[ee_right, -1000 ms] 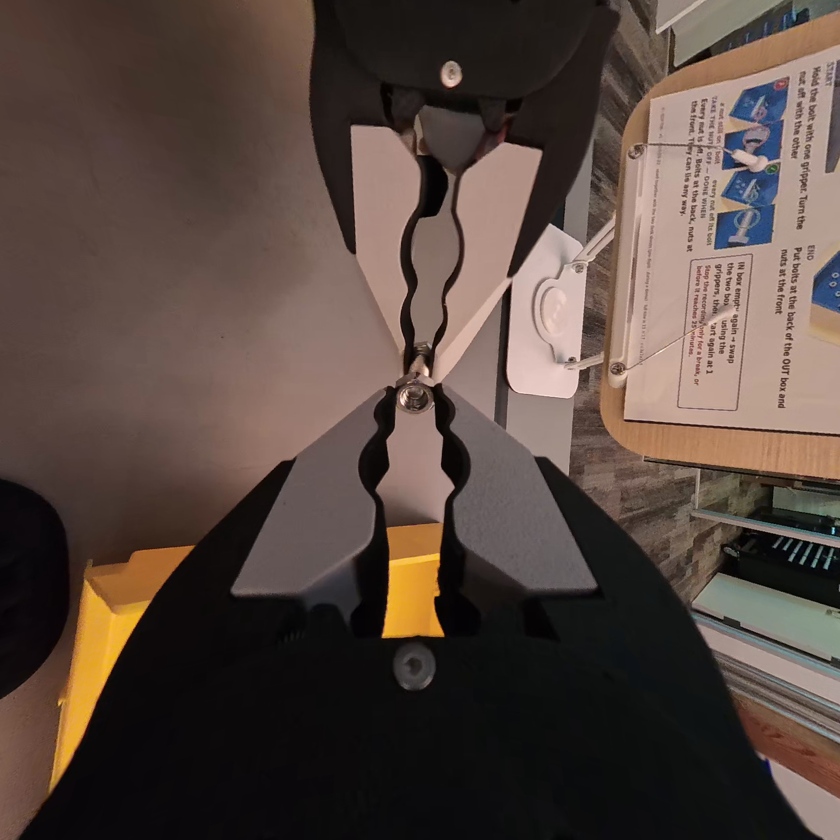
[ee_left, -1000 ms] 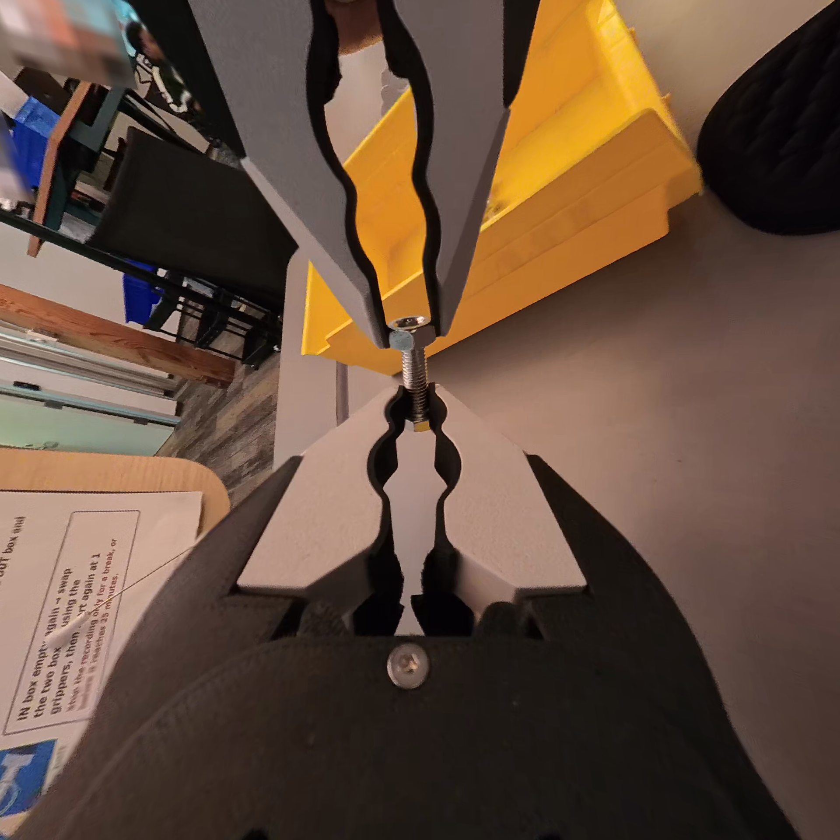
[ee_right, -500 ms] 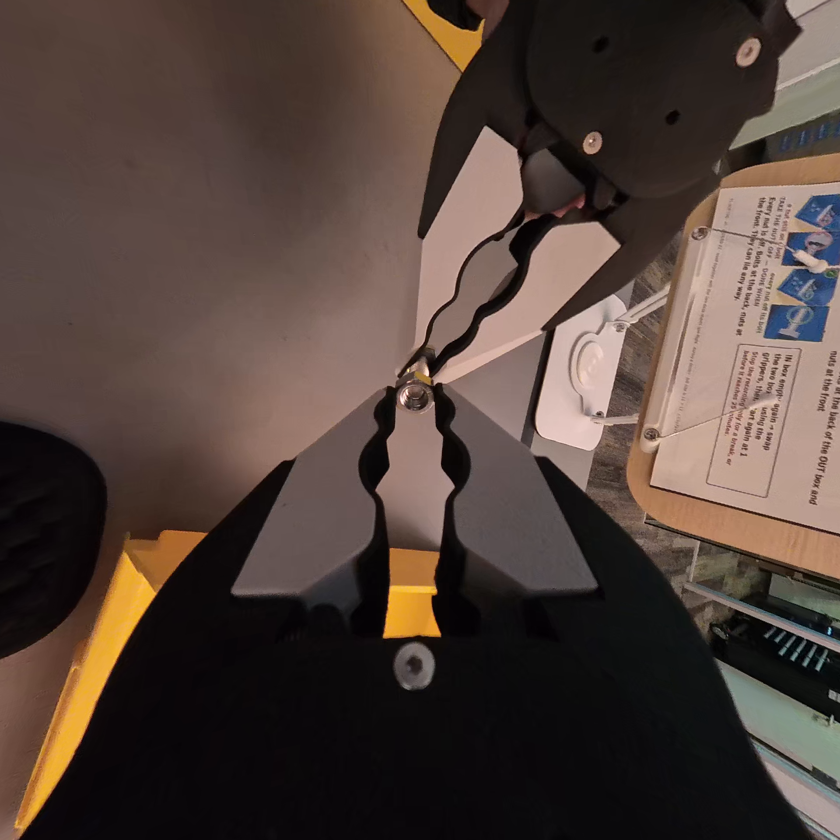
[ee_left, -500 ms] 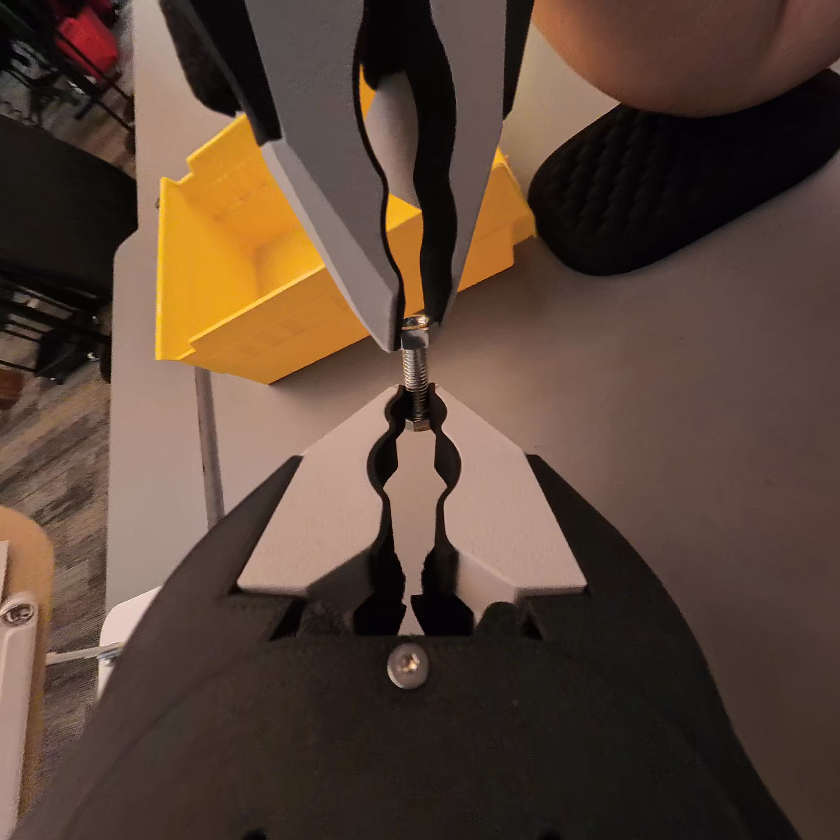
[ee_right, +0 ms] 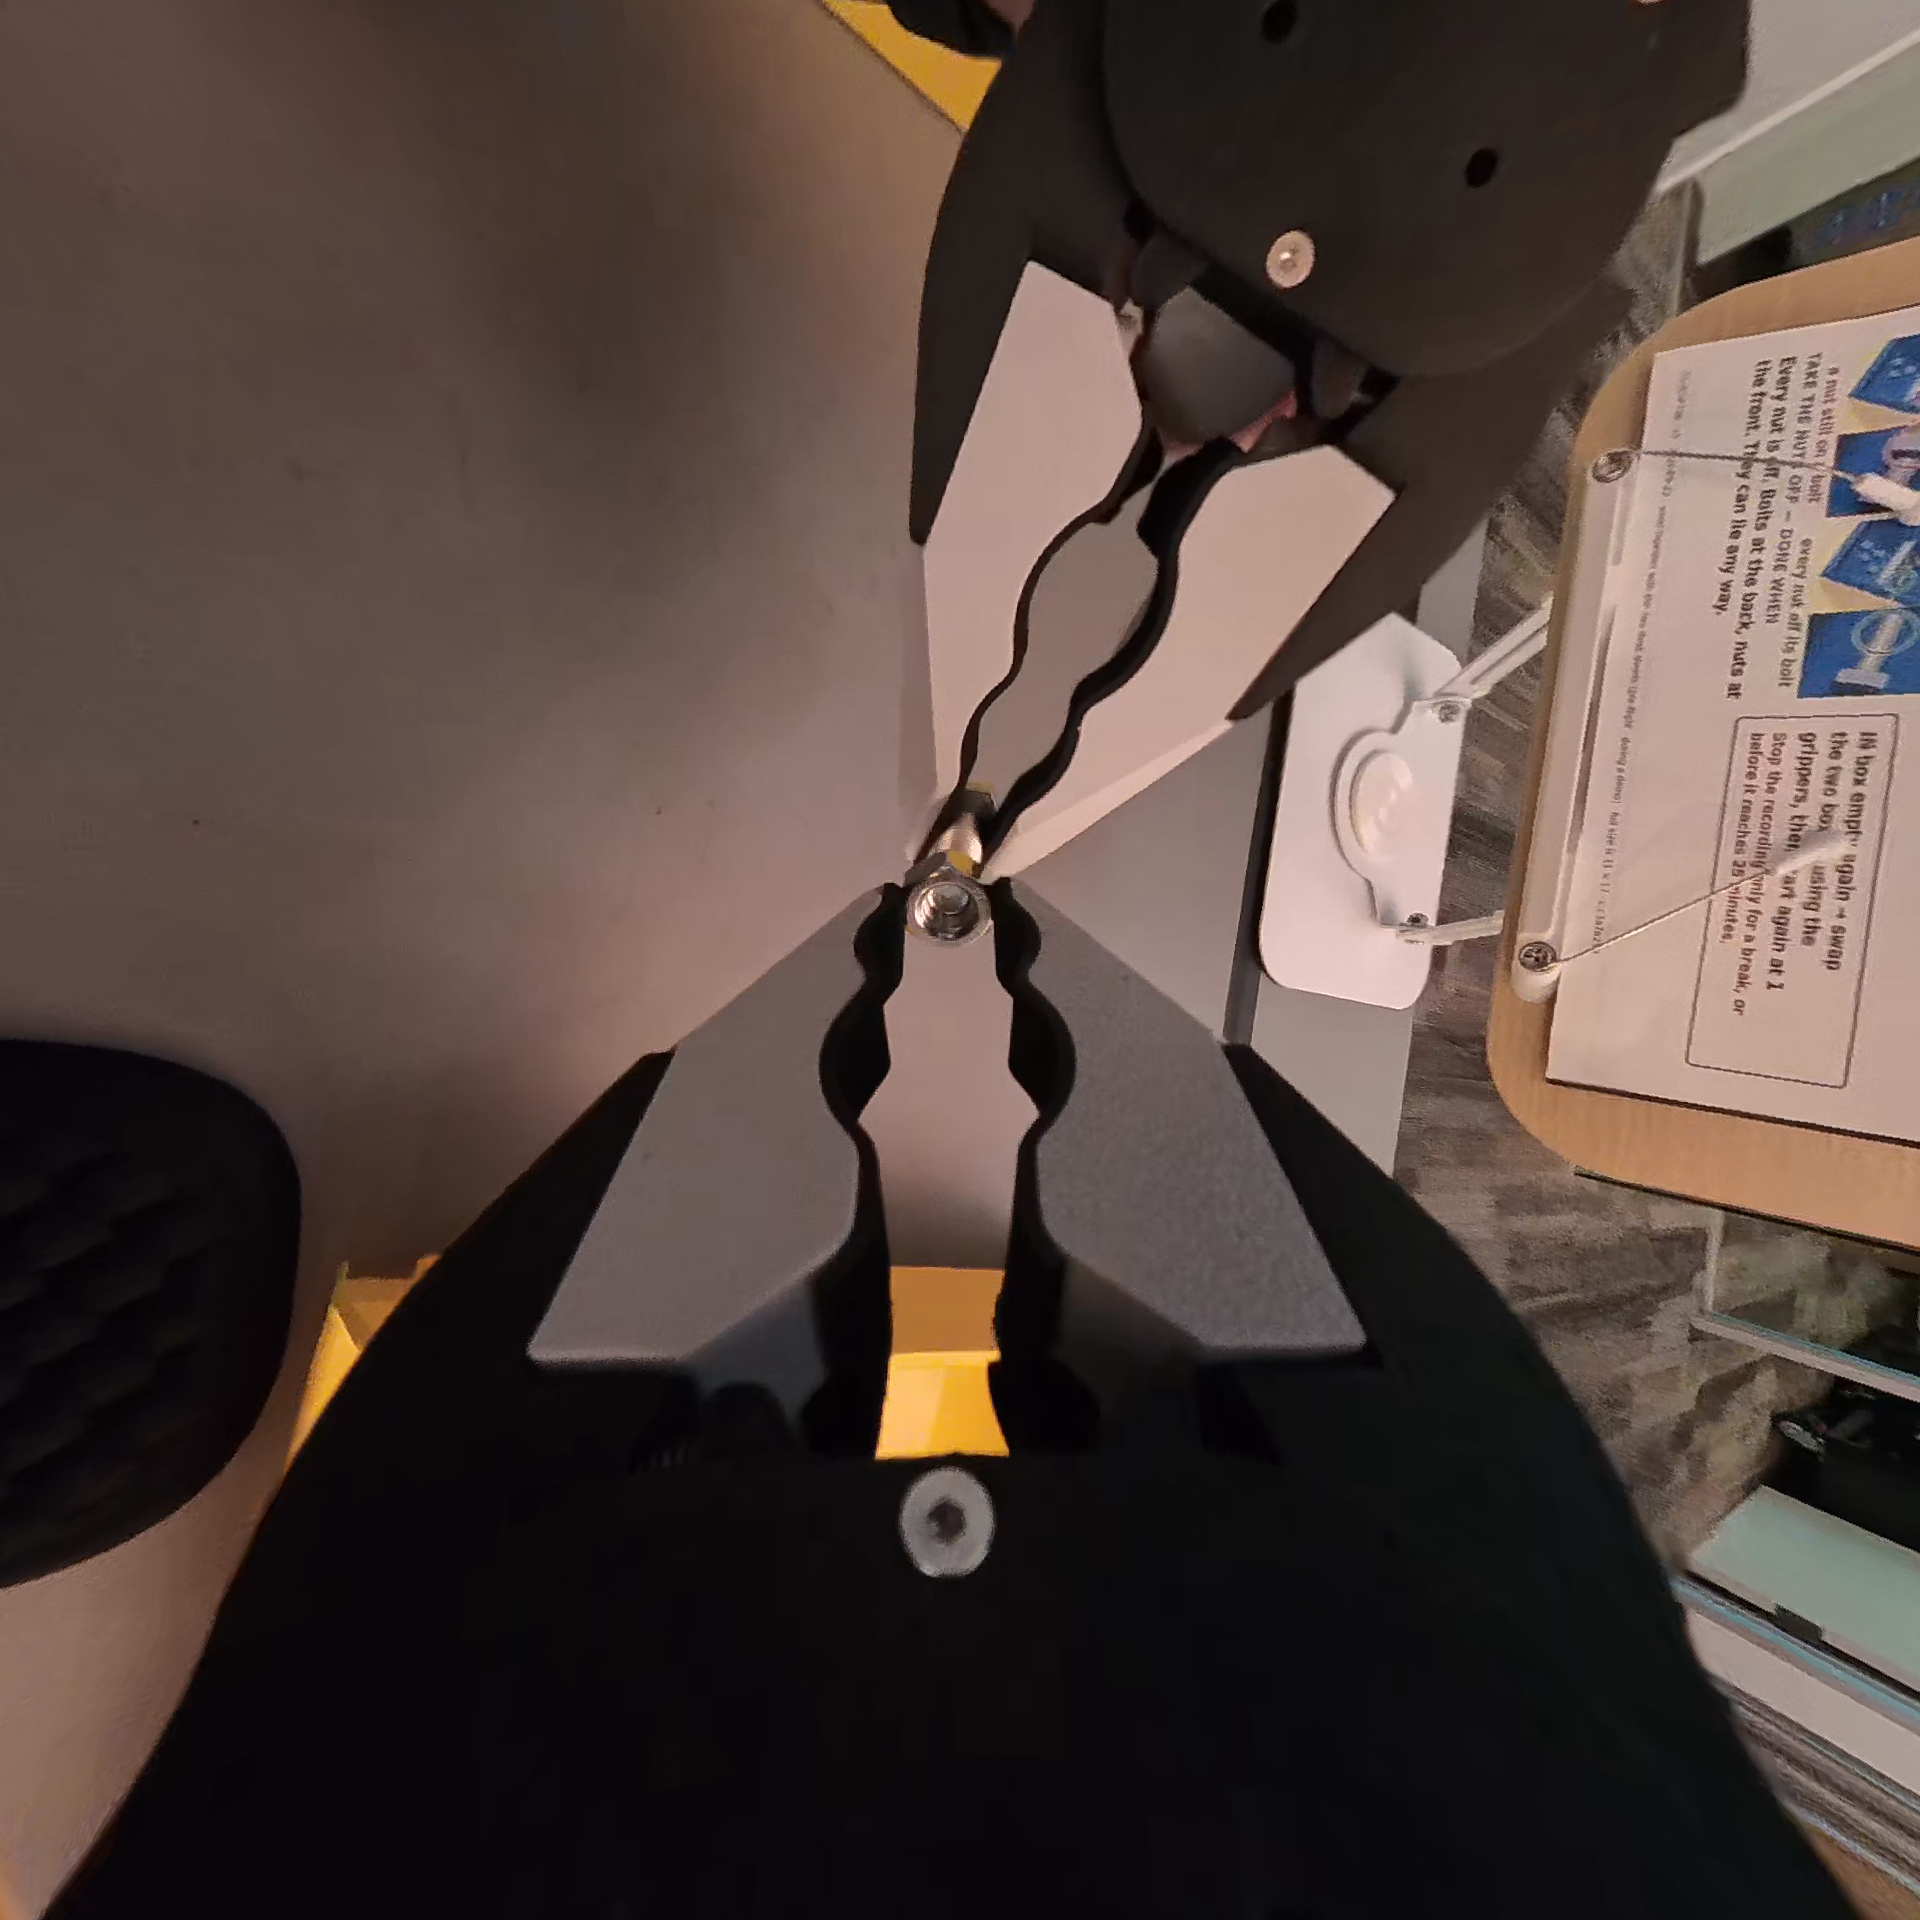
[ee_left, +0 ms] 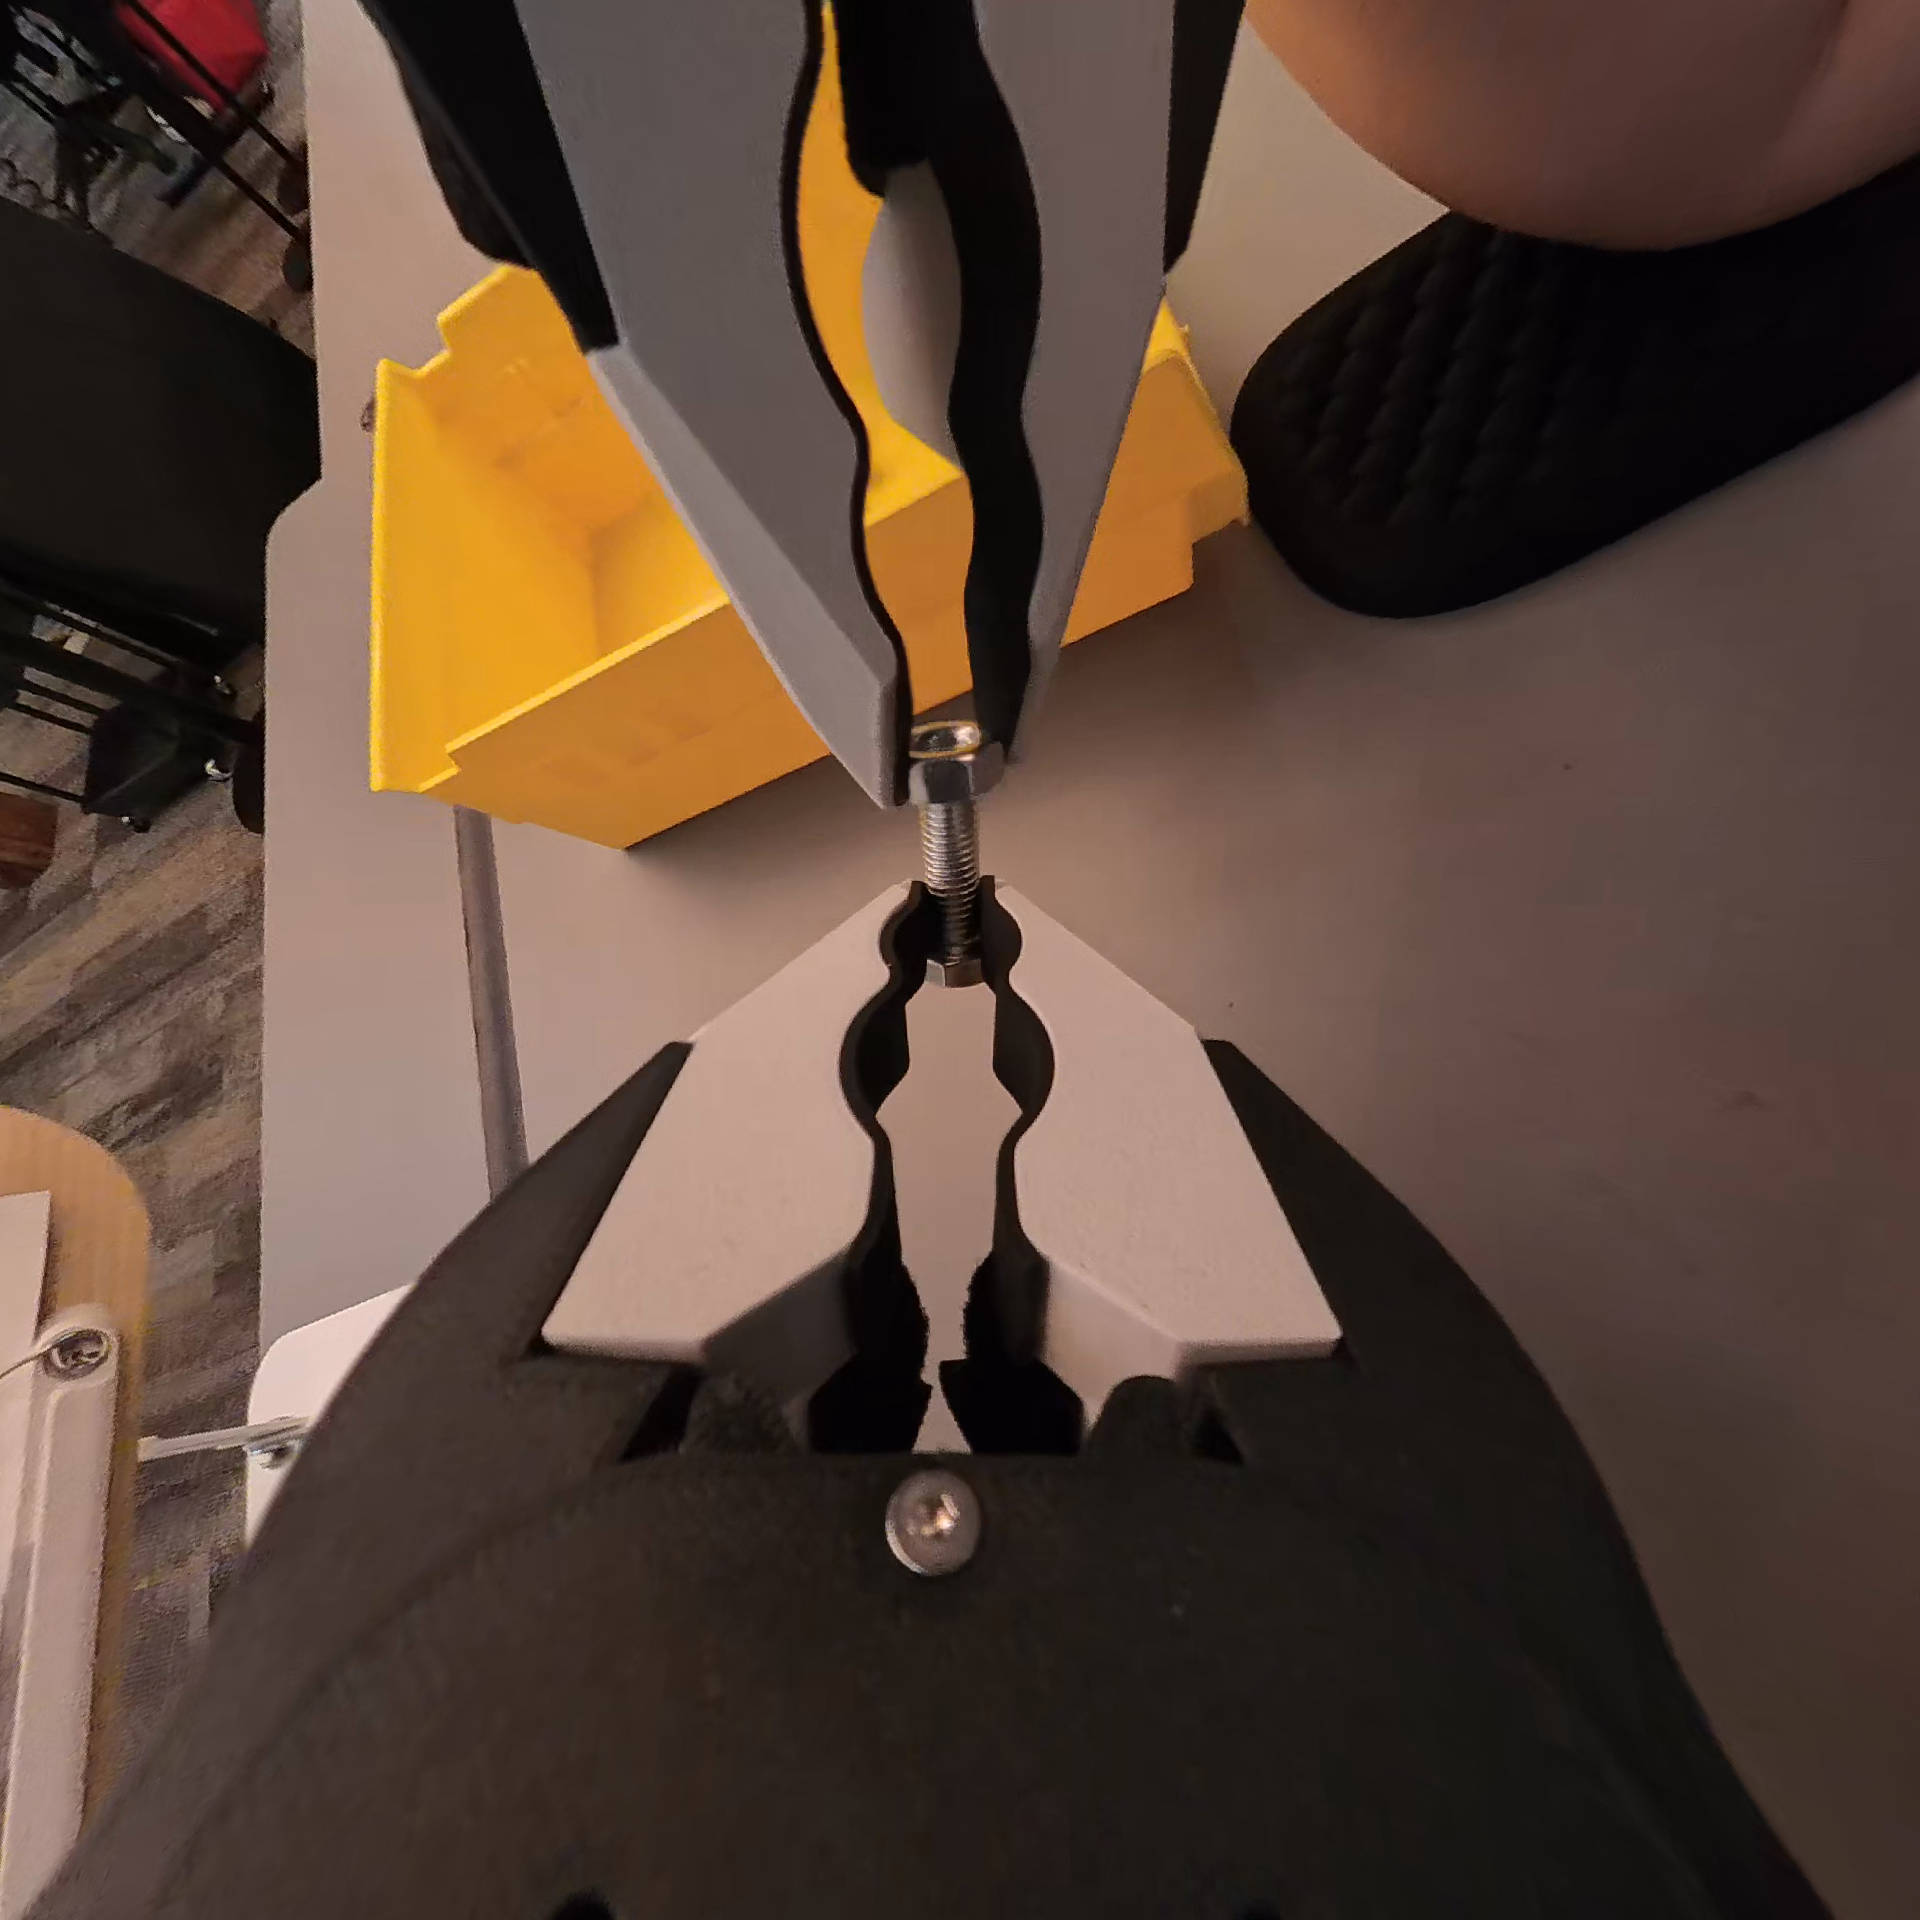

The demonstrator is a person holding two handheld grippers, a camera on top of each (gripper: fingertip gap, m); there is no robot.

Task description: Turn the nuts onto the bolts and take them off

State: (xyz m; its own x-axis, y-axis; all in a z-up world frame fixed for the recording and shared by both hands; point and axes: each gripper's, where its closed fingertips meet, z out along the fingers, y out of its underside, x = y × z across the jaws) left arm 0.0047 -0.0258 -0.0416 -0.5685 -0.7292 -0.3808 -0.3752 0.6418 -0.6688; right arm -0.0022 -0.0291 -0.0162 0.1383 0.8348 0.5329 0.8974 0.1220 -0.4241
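1. Our bolt hangs in the air above the grey table, and since a second ago both views have swung round it: we judge a turn under way.
2. Our left gripper is clamped on the bolt's head end.
3. Our right gripper is clamped on the nut at the far thread end, in front of the yellow bin

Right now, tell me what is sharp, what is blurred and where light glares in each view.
Left wrist view: the threaded silver bolt and the silver hex nut are sharp, glare on the nut's top face; the yellow plastic bin is crisp; the lower-left edge is smeared. Right wrist view: the nut glints end-on, warm dim light, straight edges bowed by the wide lens, the printed white sheet soft.
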